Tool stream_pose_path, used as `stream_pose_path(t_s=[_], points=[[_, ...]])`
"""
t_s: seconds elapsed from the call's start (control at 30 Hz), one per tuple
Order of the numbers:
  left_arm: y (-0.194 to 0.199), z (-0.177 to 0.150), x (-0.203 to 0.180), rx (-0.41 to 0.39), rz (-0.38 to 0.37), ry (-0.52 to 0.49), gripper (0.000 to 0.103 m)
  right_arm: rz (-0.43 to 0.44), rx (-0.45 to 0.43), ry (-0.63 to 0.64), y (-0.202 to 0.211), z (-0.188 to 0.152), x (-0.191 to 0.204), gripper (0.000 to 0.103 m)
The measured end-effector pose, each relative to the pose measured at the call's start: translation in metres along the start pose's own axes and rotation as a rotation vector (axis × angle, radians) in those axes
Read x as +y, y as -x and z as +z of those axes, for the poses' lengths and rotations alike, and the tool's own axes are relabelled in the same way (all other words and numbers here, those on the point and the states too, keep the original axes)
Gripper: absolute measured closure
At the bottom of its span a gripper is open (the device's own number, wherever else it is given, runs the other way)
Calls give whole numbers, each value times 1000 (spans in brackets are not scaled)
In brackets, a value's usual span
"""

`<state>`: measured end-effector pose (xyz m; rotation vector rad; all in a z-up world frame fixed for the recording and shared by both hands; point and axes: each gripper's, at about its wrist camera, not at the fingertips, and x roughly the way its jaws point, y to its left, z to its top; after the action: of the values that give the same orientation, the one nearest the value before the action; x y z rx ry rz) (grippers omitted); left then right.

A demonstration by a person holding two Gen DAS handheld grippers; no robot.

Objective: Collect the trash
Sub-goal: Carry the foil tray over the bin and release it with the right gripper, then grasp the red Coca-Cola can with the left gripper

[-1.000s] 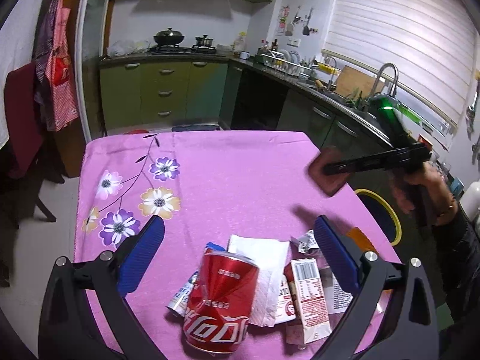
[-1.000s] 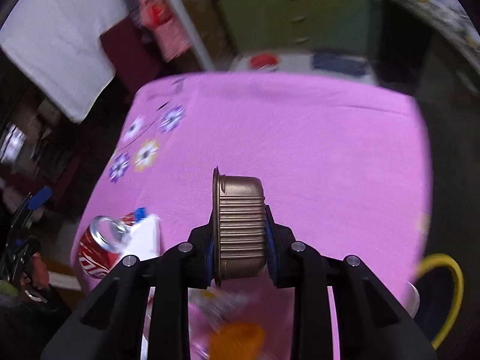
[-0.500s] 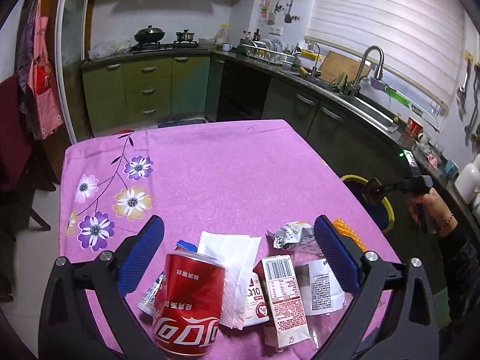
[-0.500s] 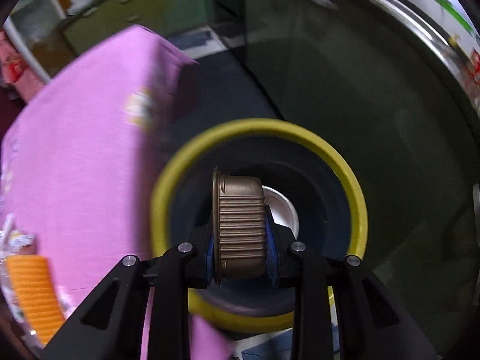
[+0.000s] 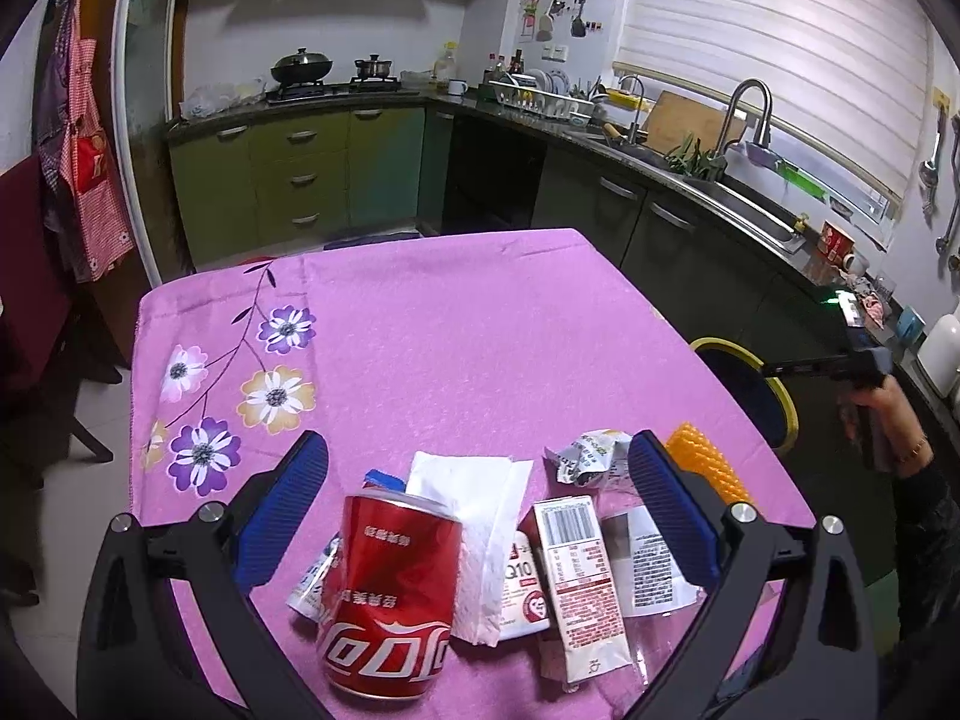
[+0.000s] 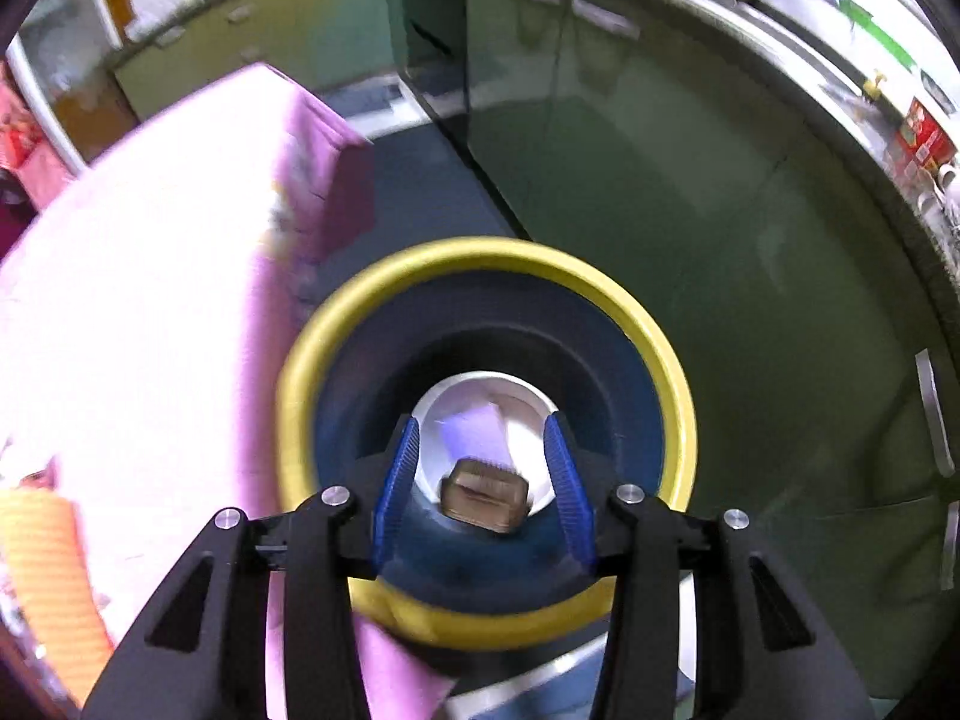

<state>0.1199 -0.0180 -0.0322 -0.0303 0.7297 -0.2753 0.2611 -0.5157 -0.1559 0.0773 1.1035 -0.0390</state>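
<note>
My right hand-held gripper point(image 6: 485, 483) is opening, dropping the brown cup point(image 6: 485, 495) into the bin point(image 6: 384, 276) below; next, the tabletop point(image 5: 480, 324) litter.

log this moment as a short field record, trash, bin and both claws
left claw: open, over the trash pile, nothing gripped
right claw: above the bin, jaws opening, pads clear of the foil cup
foil cup: loose inside the bin
bin: yellow rim, dark blue, beside the table
on table: red can, tissue, carton, crumpled wrapper
</note>
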Motion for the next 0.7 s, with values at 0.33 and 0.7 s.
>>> stream_pose_path(t_s=[0.33, 0.7], points=[[2, -1, 27, 71, 31, 49, 8, 119, -90, 59, 52, -36, 45, 54], [-41, -24, 36, 299, -36, -8, 9, 148, -75, 77, 49, -42, 47, 54]])
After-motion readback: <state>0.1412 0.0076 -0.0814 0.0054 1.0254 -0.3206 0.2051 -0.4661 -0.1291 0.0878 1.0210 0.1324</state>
